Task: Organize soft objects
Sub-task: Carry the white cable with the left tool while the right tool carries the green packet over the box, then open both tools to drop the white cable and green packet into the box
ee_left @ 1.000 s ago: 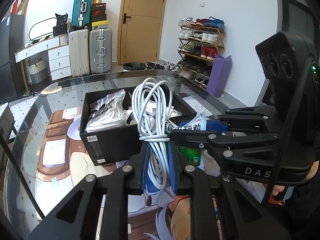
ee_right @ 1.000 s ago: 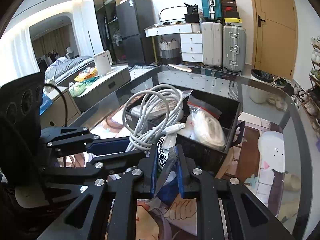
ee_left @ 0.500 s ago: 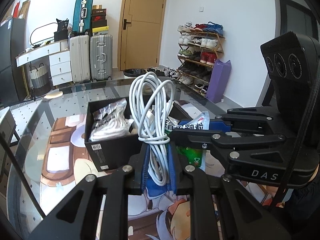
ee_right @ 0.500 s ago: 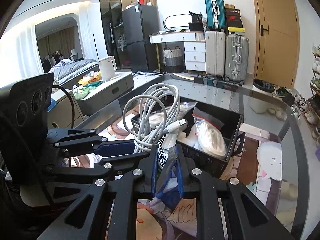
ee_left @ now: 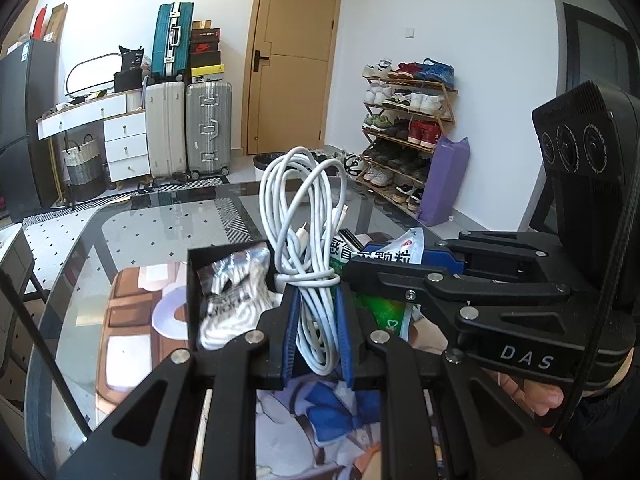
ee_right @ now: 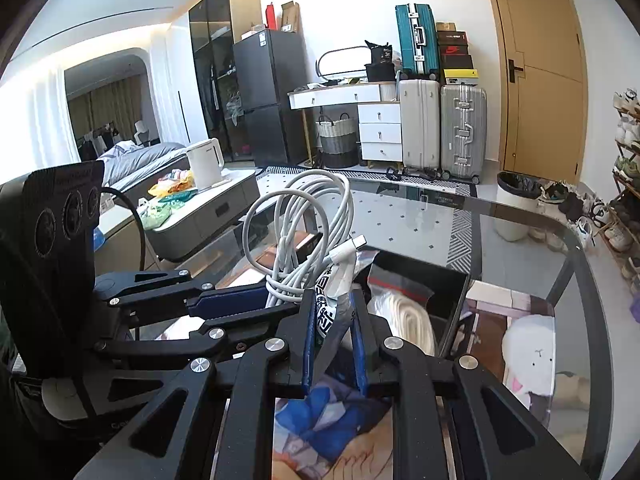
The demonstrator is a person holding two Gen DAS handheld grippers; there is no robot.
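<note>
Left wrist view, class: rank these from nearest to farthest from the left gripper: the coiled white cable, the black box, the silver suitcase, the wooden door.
1. Coiled white cable: clamped in the left gripper.
2. Black box: just ahead, left, on the glass table.
3. Silver suitcase: across the floor, left of centre.
4. Wooden door: in the back wall, slightly beyond the suitcase.

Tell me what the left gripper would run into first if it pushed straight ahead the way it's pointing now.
Probably the black box just ahead and below. The left gripper, shut on the white cable bundle, points down toward the box's near end, where a bagged white item lies. Depth is hard to judge here.
</note>
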